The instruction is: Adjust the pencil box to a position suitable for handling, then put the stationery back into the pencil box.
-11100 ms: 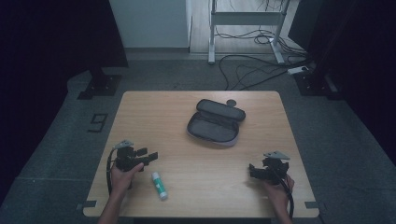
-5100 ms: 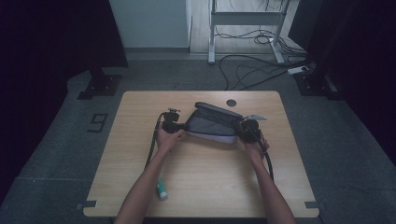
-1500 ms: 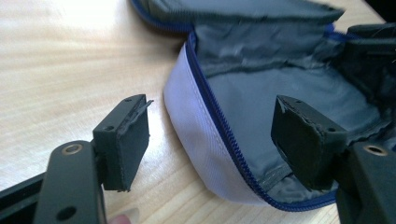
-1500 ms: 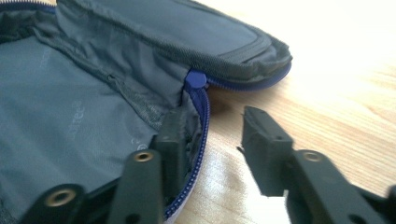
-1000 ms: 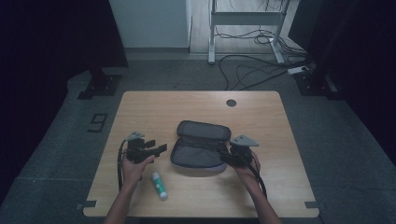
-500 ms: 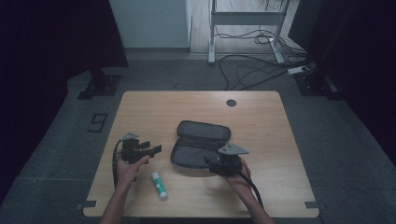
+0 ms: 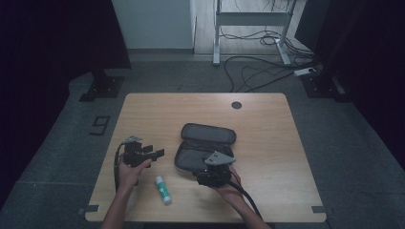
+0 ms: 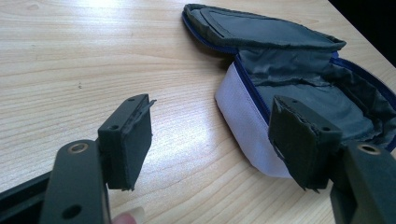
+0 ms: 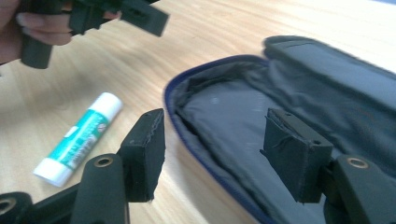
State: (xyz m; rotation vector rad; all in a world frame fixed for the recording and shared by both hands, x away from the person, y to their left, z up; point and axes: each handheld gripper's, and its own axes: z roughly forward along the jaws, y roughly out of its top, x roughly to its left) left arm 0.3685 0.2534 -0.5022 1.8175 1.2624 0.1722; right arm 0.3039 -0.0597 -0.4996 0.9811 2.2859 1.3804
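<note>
Near the worktop's front edge, left to right:
Left hand-held gripper: held above the front-left part of the worktop, pointing toward the case; jaws wide apart, nothing between them, touching nothing.
Glue stick: white tube with a green label, lying flat close to the front edge, between the two hands and just left of the case.
Pencil case: dark grey fabric, blue zip edge, pale outer side wall; unzipped, the lid folded back toward the far edge, the inside bare; lies at the worktop's middle, a little toward the front.
Right hand-held gripper: at the case's front rim; jaws about half apart, straddling that rim, the pads not pressing on it.
</note>
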